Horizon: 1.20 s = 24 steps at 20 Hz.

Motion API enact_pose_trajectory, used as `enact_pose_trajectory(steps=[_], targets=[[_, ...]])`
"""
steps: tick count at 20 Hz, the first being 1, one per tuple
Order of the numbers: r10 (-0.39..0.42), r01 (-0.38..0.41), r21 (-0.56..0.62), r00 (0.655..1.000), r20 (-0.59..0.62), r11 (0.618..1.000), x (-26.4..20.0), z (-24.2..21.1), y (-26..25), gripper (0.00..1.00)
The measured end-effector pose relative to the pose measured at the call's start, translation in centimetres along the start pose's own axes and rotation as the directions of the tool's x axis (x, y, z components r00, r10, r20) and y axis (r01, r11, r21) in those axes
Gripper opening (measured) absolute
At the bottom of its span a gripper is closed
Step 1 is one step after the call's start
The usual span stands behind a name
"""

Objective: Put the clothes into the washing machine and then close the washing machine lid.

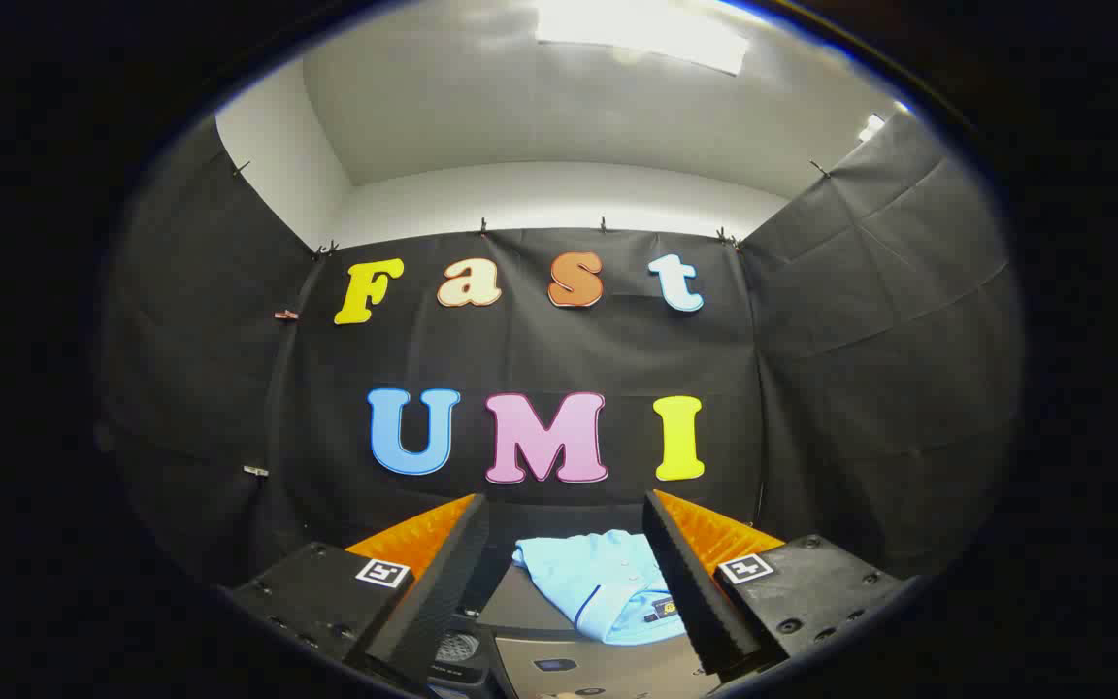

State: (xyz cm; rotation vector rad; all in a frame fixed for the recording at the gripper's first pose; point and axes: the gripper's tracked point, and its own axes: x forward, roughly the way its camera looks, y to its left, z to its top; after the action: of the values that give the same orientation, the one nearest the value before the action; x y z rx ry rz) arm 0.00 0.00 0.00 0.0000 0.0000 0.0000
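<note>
Claw (567,544): fingers spread wide, holding and touching nothing. Folded light-blue polo shirt (603,587): lies flat on a dark bench (530,607) between and beyond the fingers, collar nearest, long axis near-to-far.

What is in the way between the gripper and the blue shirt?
Nothing visible. The gripper is open, its fingers spread wide, and the light blue shirt lies folded in the gap between them, just ahead, on a dark surface.

The scene is viewed from a fisheye camera mounted on the tool (567,573), directed forward along its spread fingers toward the booth wall (559,359).
</note>
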Motion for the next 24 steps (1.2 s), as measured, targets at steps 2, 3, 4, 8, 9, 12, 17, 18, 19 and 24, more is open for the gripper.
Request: enact_pose_trajectory(steps=[2,3,4,8,9,12,17,18,19,24], targets=[[0.0,0.0,0.001,1.0,-0.003,1.0,0.15,-0.08,-0.06,0.99],[0.0,0.0,0.0,1.0,-0.005,1.0,0.12,-0.14,-0.15,0.99],[-0.001,0.001,-0.001,1.0,-0.005,1.0,0.09,-0.18,-0.22,0.99],[-0.002,0.001,-0.002,1.0,-0.01,1.0,0.24,-0.27,-0.33,0.99],[0.0,0.0,0.001,1.0,-0.009,1.0,0.15,-0.27,-0.35,0.99],[0.004,-0.004,0.008,1.0,-0.007,1.0,0.2,-0.33,-0.3,0.99],[0.003,-0.003,0.014,1.0,-0.013,1.0,0.23,-0.66,-0.46,0.99],[0.003,-0.003,0.016,1.0,-0.013,1.0,0.2,-0.62,-0.55,0.99],[0.003,-0.002,0.018,1.0,-0.013,1.0,0.23,-0.62,-0.48,0.99],[-0.001,0.002,0.012,1.0,-0.012,1.0,0.61,-0.59,-0.87,0.99]])
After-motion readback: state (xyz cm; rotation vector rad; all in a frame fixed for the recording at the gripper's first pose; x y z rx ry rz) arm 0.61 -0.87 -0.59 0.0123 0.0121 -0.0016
